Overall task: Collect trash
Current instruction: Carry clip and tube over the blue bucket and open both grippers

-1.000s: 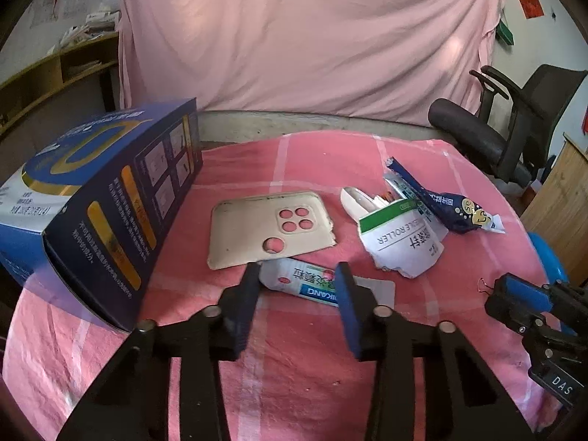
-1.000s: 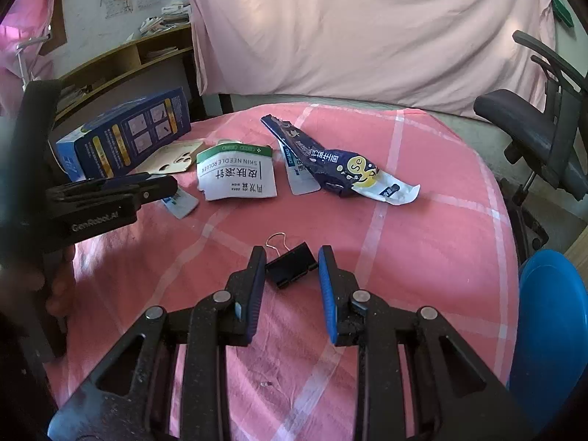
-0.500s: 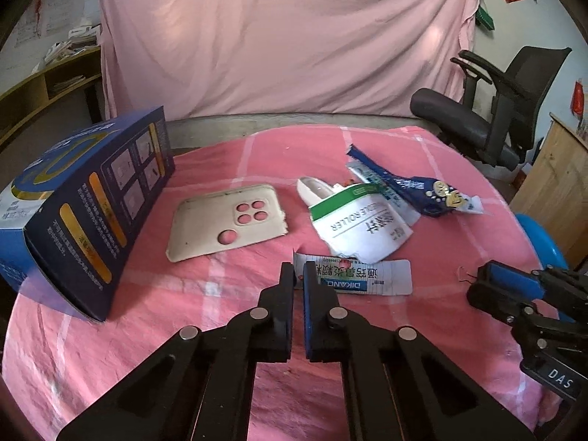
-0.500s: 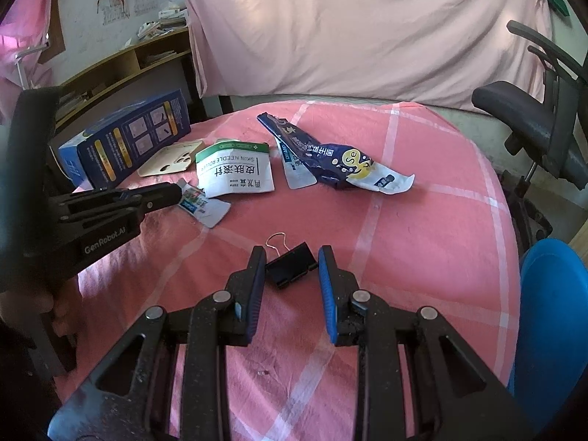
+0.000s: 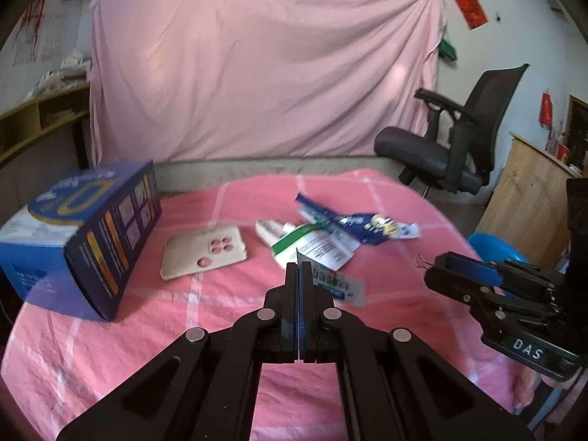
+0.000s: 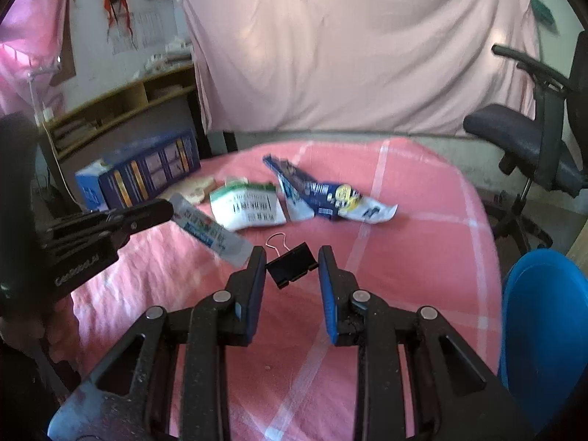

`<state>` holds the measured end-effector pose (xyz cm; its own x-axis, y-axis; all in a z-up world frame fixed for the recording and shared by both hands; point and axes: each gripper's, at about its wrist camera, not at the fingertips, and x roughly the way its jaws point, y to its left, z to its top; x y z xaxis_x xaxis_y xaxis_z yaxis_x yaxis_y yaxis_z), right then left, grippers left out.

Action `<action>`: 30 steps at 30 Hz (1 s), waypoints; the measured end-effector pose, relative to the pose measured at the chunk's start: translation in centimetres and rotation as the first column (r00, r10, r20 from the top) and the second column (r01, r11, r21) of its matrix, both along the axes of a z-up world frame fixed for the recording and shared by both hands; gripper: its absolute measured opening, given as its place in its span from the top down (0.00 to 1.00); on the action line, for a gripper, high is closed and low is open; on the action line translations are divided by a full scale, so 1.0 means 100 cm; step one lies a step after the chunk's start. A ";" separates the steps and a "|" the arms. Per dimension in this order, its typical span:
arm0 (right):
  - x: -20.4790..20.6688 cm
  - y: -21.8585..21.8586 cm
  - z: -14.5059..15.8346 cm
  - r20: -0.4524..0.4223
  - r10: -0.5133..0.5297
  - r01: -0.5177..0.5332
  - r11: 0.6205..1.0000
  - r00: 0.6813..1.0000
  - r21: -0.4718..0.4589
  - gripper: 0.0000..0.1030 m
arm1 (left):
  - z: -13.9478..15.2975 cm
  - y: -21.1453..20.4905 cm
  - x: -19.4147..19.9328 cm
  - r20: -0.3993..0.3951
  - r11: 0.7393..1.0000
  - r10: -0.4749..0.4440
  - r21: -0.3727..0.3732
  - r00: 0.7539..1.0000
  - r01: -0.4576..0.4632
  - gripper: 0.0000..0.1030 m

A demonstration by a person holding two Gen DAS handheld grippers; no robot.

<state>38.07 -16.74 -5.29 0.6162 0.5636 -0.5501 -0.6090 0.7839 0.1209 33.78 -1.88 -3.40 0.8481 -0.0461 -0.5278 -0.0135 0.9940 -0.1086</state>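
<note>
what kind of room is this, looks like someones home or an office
Probably a makeshift workroom or home office: a round table under a pink checked cloth, a black office chair, wooden shelves with papers, and a pink sheet hung across the wall.

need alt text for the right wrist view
The open right gripper straddles a black binder clip on a pink tablecloth. At left, the left gripper lifts a white sachet; torn wrappers and a blue box lie beyond.

left: blue box (image 5: 84, 235) blocks | right: bare cloth (image 6: 415, 228) open
</note>
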 end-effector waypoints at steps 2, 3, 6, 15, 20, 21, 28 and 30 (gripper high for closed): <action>-0.003 -0.003 0.004 0.030 -0.007 0.006 1.000 1.000 0.011 0.48 | 0.006 -0.006 -0.005 0.024 1.000 -0.011 0.019 1.000 0.010 1.00; -0.006 -0.005 0.007 0.052 -0.014 0.013 1.000 0.999 0.016 0.48 | 0.009 -0.010 -0.006 0.033 0.999 -0.018 0.027 0.999 0.017 1.00; -0.010 -0.010 0.015 0.092 -0.036 0.033 0.999 0.995 0.031 0.48 | 0.018 -0.017 -0.010 0.054 0.998 -0.033 0.049 0.998 0.031 1.00; -0.023 -0.039 0.037 0.209 -0.141 0.115 0.985 0.968 0.131 0.48 | 0.044 -0.036 -0.020 0.152 0.995 -0.069 0.085 0.986 0.056 1.00; -0.034 -0.062 0.053 0.297 -0.221 0.167 0.966 0.929 0.197 0.48 | 0.066 -0.048 -0.026 0.239 0.995 -0.087 0.077 0.967 0.070 1.00; -0.037 -0.067 0.056 0.312 -0.238 0.177 0.961 0.920 0.213 0.48 | 0.070 -0.051 -0.026 0.254 0.994 -0.091 0.076 0.963 0.075 1.00; -0.055 -0.104 0.073 0.408 -0.370 0.273 0.921 0.835 0.277 0.48 | 0.100 -0.087 -0.024 0.352 0.986 -0.166 0.087 0.921 0.144 1.00; -0.059 -0.119 0.077 0.424 -0.415 0.307 0.903 0.805 0.300 0.48 | 0.105 -0.103 -0.021 0.372 0.980 -0.198 0.092 0.907 0.176 1.00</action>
<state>32.15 -28.64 2.42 0.9483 0.3149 -0.0396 -0.3110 0.9470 0.0808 31.71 -12.13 7.13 0.9631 -0.2039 -0.1759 0.2046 0.9787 -0.0140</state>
